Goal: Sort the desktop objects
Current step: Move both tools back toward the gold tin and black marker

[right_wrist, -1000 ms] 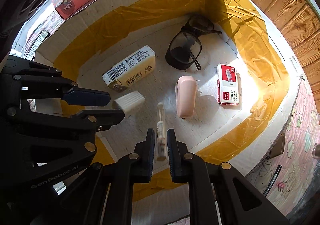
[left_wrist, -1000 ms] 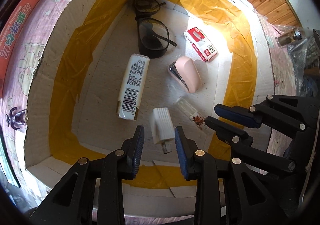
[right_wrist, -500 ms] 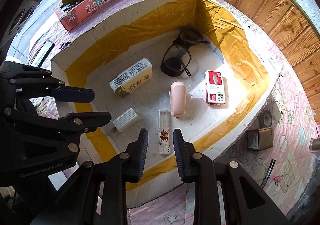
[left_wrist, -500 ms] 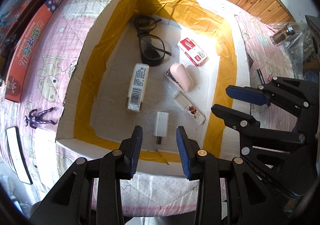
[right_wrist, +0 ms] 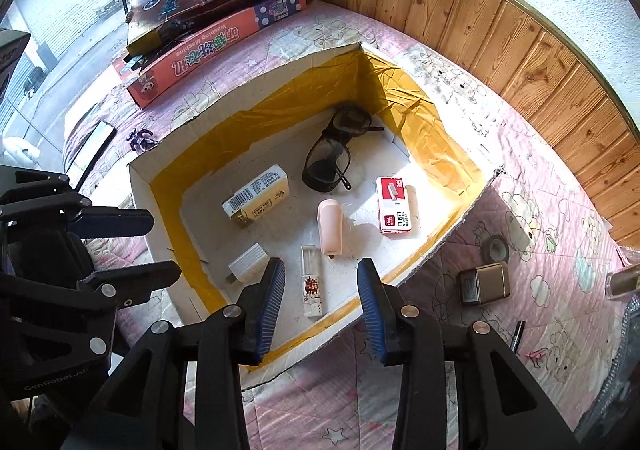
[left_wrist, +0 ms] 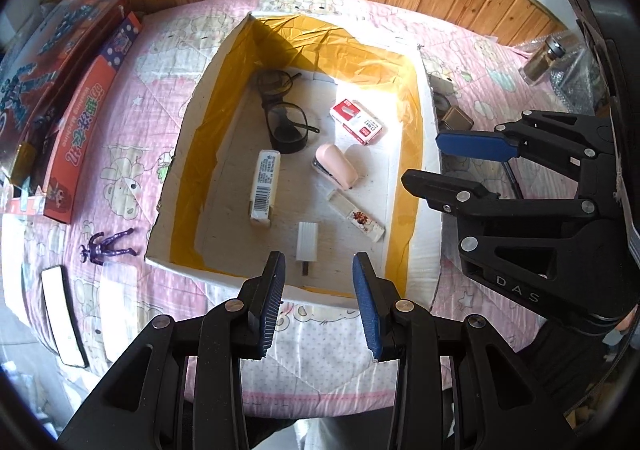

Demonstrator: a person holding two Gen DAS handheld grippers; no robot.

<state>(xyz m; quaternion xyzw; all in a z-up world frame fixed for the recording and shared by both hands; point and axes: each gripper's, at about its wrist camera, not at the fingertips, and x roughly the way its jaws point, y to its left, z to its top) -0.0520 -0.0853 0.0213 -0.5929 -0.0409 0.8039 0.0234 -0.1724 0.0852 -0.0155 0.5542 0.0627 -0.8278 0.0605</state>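
A white cardboard box (left_wrist: 430, 138) (right_wrist: 140, 186) with yellow tape holds black glasses (left_wrist: 286, 122) (right_wrist: 332, 158), a red staple box (left_wrist: 356, 121) (right_wrist: 394, 205), a pink stapler (left_wrist: 336, 166) (right_wrist: 330, 226), a yellowish barcode pack (left_wrist: 265, 184) (right_wrist: 256, 198), a white charger (left_wrist: 307, 242) (right_wrist: 248, 262) and a clear slim case (left_wrist: 356, 215) (right_wrist: 311, 280). My left gripper (left_wrist: 318, 282) (right_wrist: 132, 246) is open and empty above the box's near edge. My right gripper (right_wrist: 320, 292) (left_wrist: 448, 158) is open and empty above the box's right side.
The box sits on a pink quilt. Toy boxes (left_wrist: 80, 118) (right_wrist: 216, 38), a purple figure (left_wrist: 108, 248) and a mirror strip (left_wrist: 64, 316) lie left. A gold lighter (right_wrist: 484, 284), a tape roll (right_wrist: 496, 248), a pen (right_wrist: 516, 334) and a bottle (left_wrist: 544, 60) lie right.
Both grippers rose up and back out of the box. The right gripper let go of the clear slim case, which now lies in the box, and opened wider.
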